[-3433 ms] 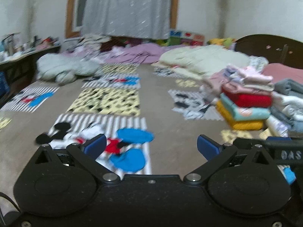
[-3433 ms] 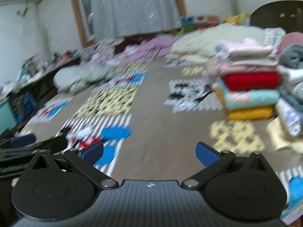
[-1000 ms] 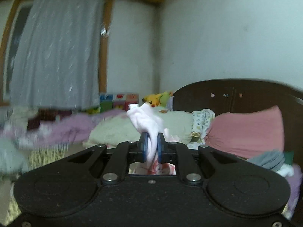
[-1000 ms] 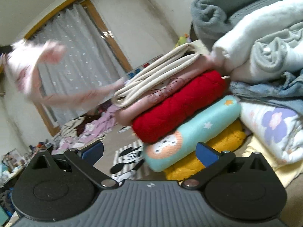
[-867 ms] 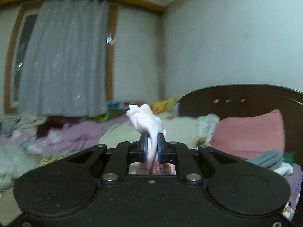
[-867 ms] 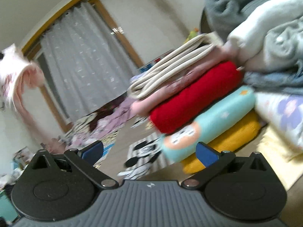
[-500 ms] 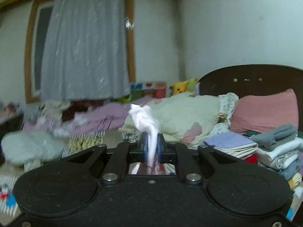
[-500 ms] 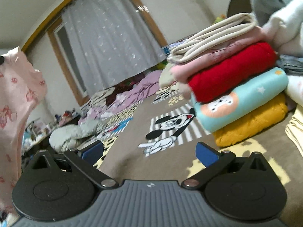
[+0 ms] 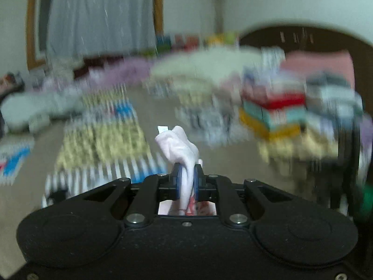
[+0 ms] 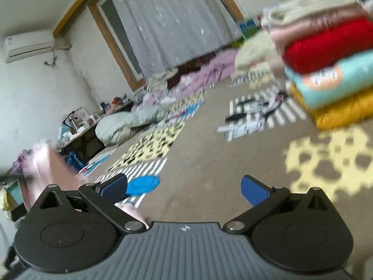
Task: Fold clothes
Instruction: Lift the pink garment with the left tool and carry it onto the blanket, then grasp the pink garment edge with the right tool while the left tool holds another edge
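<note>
My left gripper (image 9: 186, 175) is shut on a bunched fold of a pale pink garment (image 9: 179, 144) with a small red print; the cloth sticks up between the blue pads and hangs below, out of sight. In the right wrist view the same pink garment (image 10: 46, 165) hangs as a blur at the far left, above the bed. My right gripper (image 10: 184, 187) is open with nothing between its blue fingers, low over the brown patterned bedspread (image 10: 209, 163).
A stack of folded clothes (image 10: 326, 53), red over teal over yellow, stands at the right of the bed (image 9: 275, 114). A grey-green bundle (image 10: 126, 126) and purple bedding (image 10: 205, 72) lie further back. A dark headboard (image 9: 303, 37) rises behind. A cluttered side table (image 10: 77, 128) stands at the left.
The left gripper has tipped downward with the pink garment, so the bedspread now fills its view. The right gripper has swung left, away from the folded stack, and stays open.
</note>
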`<state>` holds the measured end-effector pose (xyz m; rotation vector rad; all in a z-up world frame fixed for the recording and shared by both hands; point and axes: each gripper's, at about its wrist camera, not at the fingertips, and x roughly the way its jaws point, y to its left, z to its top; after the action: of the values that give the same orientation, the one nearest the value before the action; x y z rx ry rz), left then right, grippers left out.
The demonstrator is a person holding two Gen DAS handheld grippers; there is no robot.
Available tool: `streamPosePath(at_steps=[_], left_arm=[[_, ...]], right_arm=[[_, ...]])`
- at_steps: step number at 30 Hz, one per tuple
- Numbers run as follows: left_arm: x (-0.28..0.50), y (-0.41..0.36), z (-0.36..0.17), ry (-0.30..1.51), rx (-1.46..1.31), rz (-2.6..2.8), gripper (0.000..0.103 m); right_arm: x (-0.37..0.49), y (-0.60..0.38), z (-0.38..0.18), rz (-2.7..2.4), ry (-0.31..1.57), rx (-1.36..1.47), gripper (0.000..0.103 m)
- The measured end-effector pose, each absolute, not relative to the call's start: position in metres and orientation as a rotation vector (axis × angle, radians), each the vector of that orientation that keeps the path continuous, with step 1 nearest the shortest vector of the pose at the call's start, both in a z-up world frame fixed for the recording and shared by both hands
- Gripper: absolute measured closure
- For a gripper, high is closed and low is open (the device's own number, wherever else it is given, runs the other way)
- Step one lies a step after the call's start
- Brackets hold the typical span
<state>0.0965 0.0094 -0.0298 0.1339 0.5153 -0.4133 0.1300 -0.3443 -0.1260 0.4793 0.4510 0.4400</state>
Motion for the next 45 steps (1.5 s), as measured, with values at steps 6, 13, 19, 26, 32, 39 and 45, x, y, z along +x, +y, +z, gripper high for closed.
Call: streamPosePath(at_steps=[6, 13, 19, 26, 32, 39, 45], left_arm=[[0.043, 0.032, -0.069, 0.628, 0.151, -0.487, 0.088], [0.01, 0.066, -0.077, 0.634, 0.166, -0.498, 0.07], [-0.009, 0.088, -0.086, 0.638, 0.163, -0.462, 0.062], [-0.011, 0.116, -0.087, 0.64, 0.087, -0.369, 0.048], [0.001, 0.145, -0.101, 0.702, -0.045, -0.311, 0.04], [0.029, 0.162, -0.131, 0.833, -0.222, -0.287, 0.04], [0.025, 0.161, -0.126, 0.791, -0.204, -0.335, 0.04]], right_arm=[[0.096, -0.322, -0.126, 0.546, 0.533, 0.48, 0.0], [0.069, -0.269, -0.109, 0.683, 0.535, 0.354, 0.011], [0.099, -0.213, -0.099, 0.783, 0.586, 0.295, 0.019], [0.125, -0.149, -0.119, 0.903, 0.772, 0.331, 0.042], [0.053, -0.124, -0.102, 1.007, 0.628, -0.002, 0.048], [-0.013, -0.125, -0.105, 1.035, 0.595, -0.282, 0.048], [-0.023, -0.162, -0.097, 1.023, 0.646, -0.191, 0.042]])
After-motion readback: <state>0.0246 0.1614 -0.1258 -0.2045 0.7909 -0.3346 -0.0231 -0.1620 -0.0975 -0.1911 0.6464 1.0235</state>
